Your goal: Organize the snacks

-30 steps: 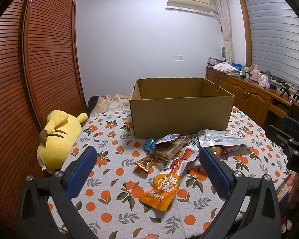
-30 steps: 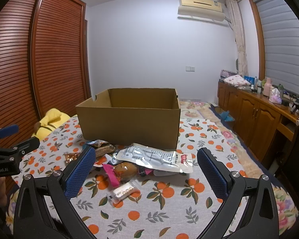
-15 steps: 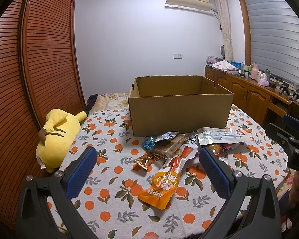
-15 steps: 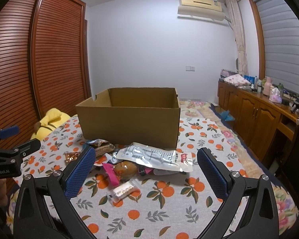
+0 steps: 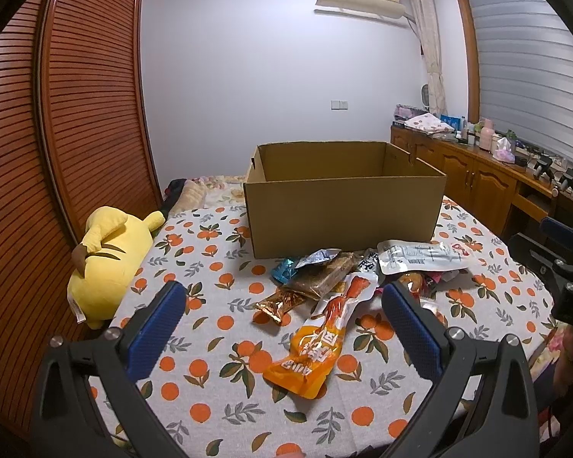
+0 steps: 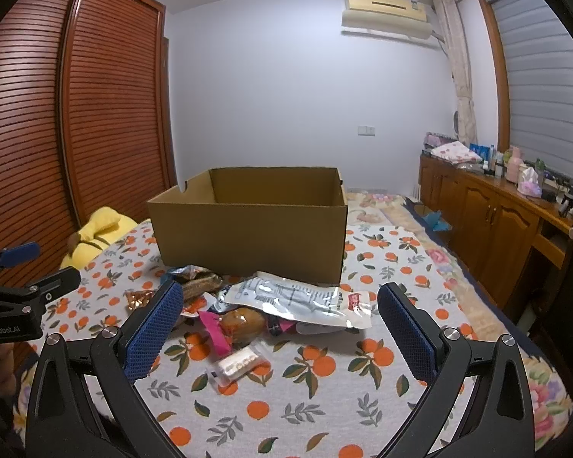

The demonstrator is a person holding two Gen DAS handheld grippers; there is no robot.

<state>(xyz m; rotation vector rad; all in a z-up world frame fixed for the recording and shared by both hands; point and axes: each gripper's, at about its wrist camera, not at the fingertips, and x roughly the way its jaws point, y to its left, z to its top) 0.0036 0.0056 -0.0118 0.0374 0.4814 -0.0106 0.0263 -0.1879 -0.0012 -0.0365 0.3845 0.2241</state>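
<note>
A heap of snack packets lies in front of an open cardboard box [image 5: 343, 210] [image 6: 248, 229] on the orange-print cloth. Nearest my left gripper [image 5: 282, 301] is an orange pouch [image 5: 317, 347], with a brown packet [image 5: 321, 278] and a silver pouch [image 5: 420, 257] behind it. My left gripper is open and holds nothing. My right gripper [image 6: 279, 305] is also open and hovers short of the silver pouch [image 6: 298, 299], a pink-wrapped snack [image 6: 233, 324] and a small white packet [image 6: 237, 362]. Each gripper shows at the edge of the other's view.
A yellow plush toy [image 5: 107, 259] lies at the left edge of the table [image 5: 195, 381] beside slatted wooden doors [image 5: 38, 152]. Wooden cabinets [image 6: 496, 221] with clutter on top line the right wall. A patterned mat [image 6: 439, 252] covers the floor to the right.
The left view has crept slightly nearer the snack heap and tilted up a little. The right view is nearly unchanged. Both grippers stayed open.
</note>
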